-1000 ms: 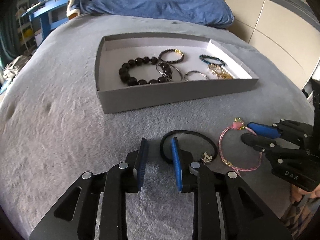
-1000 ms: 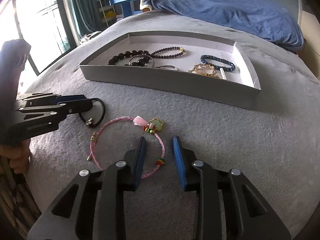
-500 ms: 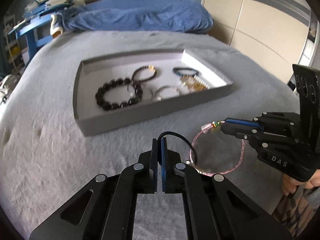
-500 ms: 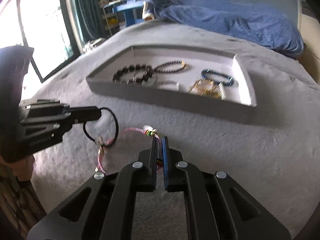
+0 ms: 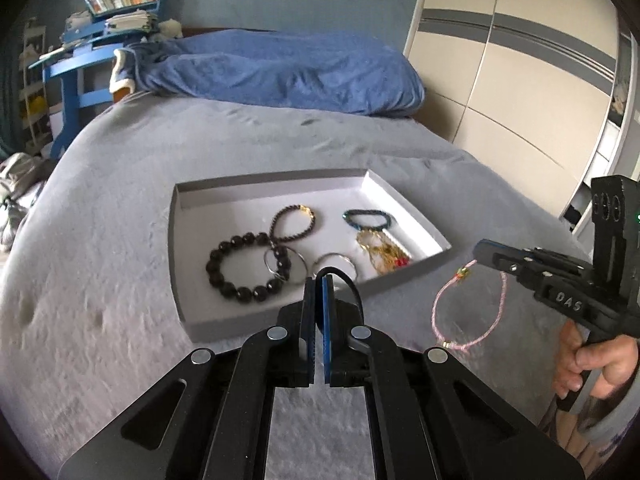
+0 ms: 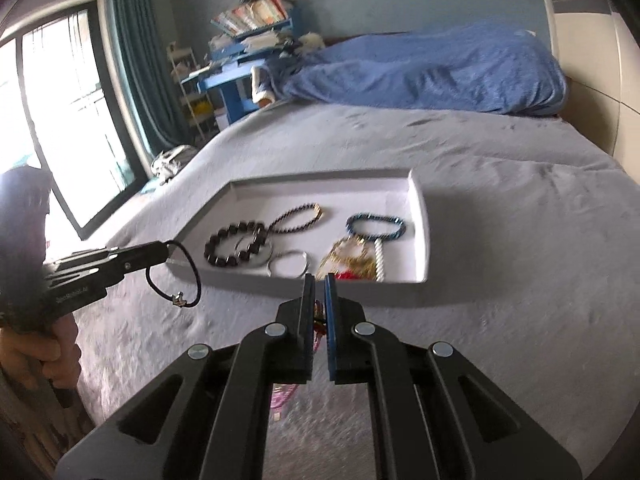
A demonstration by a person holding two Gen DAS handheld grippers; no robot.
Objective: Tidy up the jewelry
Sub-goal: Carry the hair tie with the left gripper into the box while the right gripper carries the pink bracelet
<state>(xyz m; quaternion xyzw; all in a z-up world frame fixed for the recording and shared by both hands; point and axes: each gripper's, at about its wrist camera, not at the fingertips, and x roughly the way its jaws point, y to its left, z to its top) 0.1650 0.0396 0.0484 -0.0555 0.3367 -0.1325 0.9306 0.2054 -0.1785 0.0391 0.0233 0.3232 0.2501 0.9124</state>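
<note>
My left gripper (image 5: pixel 319 280) is shut on a black cord bracelet (image 5: pixel 347 280) with a small charm and holds it in the air; in the right wrist view the bracelet (image 6: pixel 176 276) hangs from it (image 6: pixel 164 250). My right gripper (image 6: pixel 319 280) is shut on a pink cord bracelet (image 6: pixel 285 394), which hangs from it (image 5: pixel 478 254) above the bed in the left wrist view (image 5: pixel 468 312). The grey tray (image 5: pixel 178 280) lies ahead with a black bead bracelet (image 5: pixel 244 268), a dark thin bead bracelet (image 5: pixel 292 224), a teal bracelet (image 5: pixel 368 218), silver rings (image 5: pixel 334 264) and gold chains (image 5: pixel 382 254).
The tray rests on a grey bed cover (image 5: pixel 100 280). A blue duvet (image 5: pixel 272 68) lies at the head of the bed. A blue shelf (image 5: pixel 80 60) stands at the far left, wardrobe doors (image 5: pixel 520 80) on the right, a window (image 6: pixel 52 140) on the left.
Both grippers closed on their bracelets and lifted them off the bed cover. Both have risen, and the tray now sits lower and farther in both views.
</note>
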